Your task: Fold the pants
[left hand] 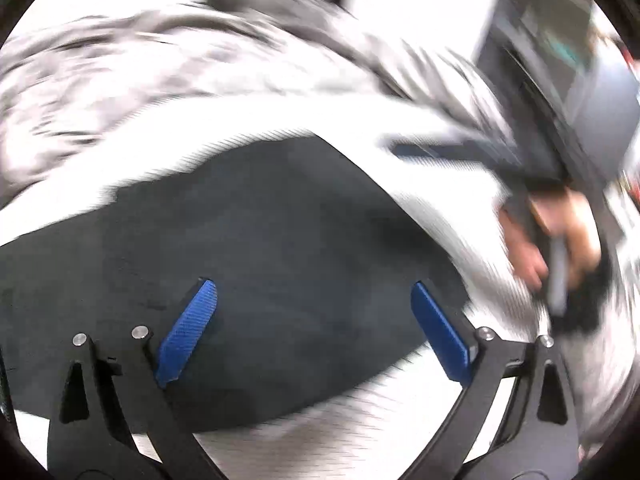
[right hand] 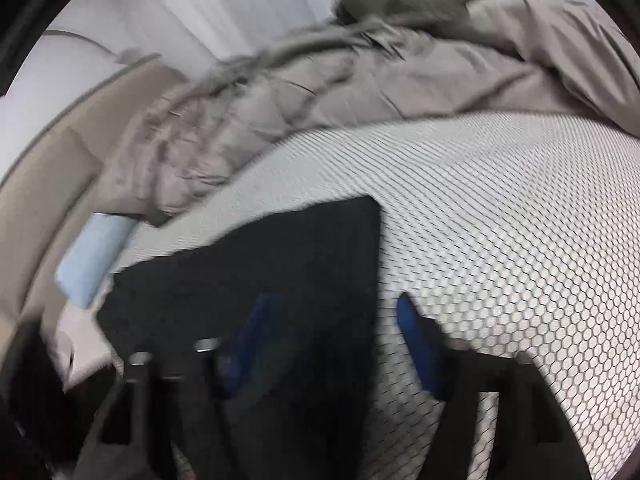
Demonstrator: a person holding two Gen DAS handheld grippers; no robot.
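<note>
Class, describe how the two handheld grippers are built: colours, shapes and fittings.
Left gripper: black curved linkage arms, silver pins at the joints, jaws faced with ribbed blue pads. Right gripper: the same black frame and blue pads, blurred here.

Both wrist cameras look steeply down, sharing the dark pants (left hand: pixel 260 240).

Legible text, labels, brands, numbers, signs: none in either wrist view; both are motion-blurred, and no surface shown carries readable marking.

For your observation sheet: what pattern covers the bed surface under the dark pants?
White honeycomb mesh, clearest in the right wrist view.
</note>
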